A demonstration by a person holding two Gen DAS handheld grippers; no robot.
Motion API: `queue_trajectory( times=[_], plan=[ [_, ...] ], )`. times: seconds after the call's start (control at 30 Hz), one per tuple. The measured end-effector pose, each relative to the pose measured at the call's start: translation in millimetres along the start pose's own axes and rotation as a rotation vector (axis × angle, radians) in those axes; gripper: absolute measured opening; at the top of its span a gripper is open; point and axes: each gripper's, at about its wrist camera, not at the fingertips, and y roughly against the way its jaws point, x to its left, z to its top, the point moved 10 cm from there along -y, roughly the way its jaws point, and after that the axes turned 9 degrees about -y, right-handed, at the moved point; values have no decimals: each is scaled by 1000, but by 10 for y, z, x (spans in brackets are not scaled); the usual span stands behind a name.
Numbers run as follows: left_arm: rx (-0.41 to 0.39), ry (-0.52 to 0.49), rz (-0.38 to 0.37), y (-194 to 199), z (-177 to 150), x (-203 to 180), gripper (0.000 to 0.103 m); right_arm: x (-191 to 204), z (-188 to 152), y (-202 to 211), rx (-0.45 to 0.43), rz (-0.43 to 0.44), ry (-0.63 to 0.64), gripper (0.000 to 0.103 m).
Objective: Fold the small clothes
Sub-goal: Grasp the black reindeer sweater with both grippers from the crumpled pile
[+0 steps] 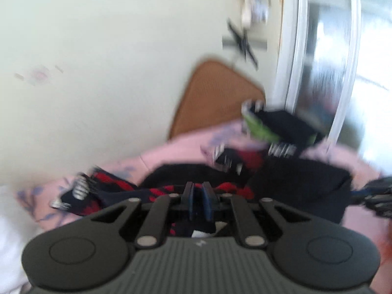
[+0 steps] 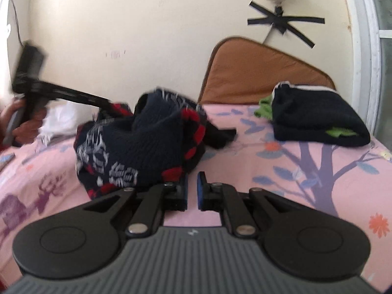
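A bed with a pink tree-print sheet (image 2: 294, 171) carries a crumpled navy-and-red sweater (image 2: 147, 147); right of it lies a folded dark garment (image 2: 316, 120), left of it white cloth (image 2: 58, 122).

- Left wrist camera is looking down close over a crumpled navy-and-red knitted garment (image 1: 115, 191), blurred.
- Right wrist camera is facing the same garment (image 2: 147, 147) low across the pink printed bedsheet (image 2: 306, 171), from nearby.
- Both are sharing the brown cushion (image 1: 218, 95) (image 2: 257, 73).

On the bed (image 2: 318, 183), the crumpled sweater (image 2: 147, 144) lies left of the folded pile (image 2: 316, 120), apparently apart.
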Motion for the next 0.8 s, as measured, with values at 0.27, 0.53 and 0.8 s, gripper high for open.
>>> queue_trajectory(
  times=[0.27,0.53,0.8],
  plan=[
    [-99,-98,120,905,101,-103,8,219,310,156,-107,95,52,62],
    [106,-266,45,-93,340,-63,101,328,273,102,-163,198,-33,63],
    [423,-208,-332,-990,98,-178,103,208,250,8,-171,183,-124,64]
  ],
)
